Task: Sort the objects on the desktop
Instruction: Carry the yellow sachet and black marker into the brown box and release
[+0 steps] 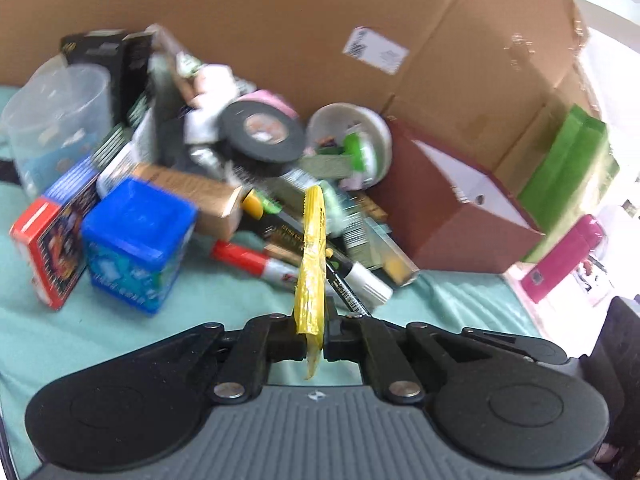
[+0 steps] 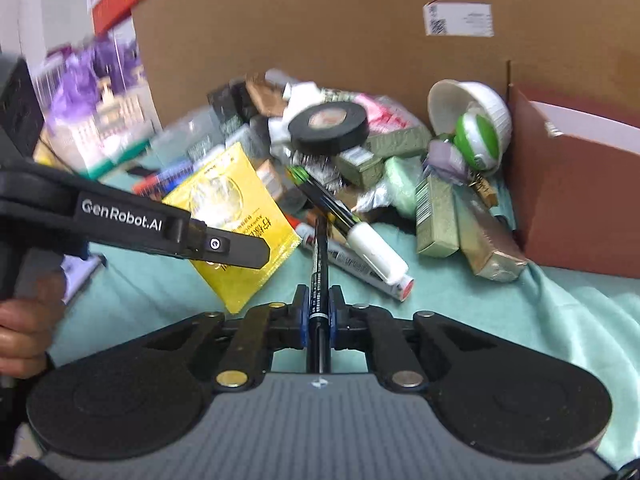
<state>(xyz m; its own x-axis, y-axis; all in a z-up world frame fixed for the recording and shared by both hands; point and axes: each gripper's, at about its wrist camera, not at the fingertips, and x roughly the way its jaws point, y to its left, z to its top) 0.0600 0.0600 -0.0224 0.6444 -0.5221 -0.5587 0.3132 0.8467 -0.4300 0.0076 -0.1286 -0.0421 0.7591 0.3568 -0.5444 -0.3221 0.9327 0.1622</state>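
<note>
A white bowl (image 2: 470,114), tipped on its side at two o'clock in the pile, holds a green-striped ball (image 2: 478,142), while the right gripper (image 2: 319,312) clamps a black pen (image 2: 320,264) pointing twelve o'clock and the left gripper (image 1: 312,320) pinches a yellow packet (image 1: 311,264) edge-on.

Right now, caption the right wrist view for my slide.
Right gripper shut on a black pen; left gripper holds a yellow packet beside the pile.
</note>
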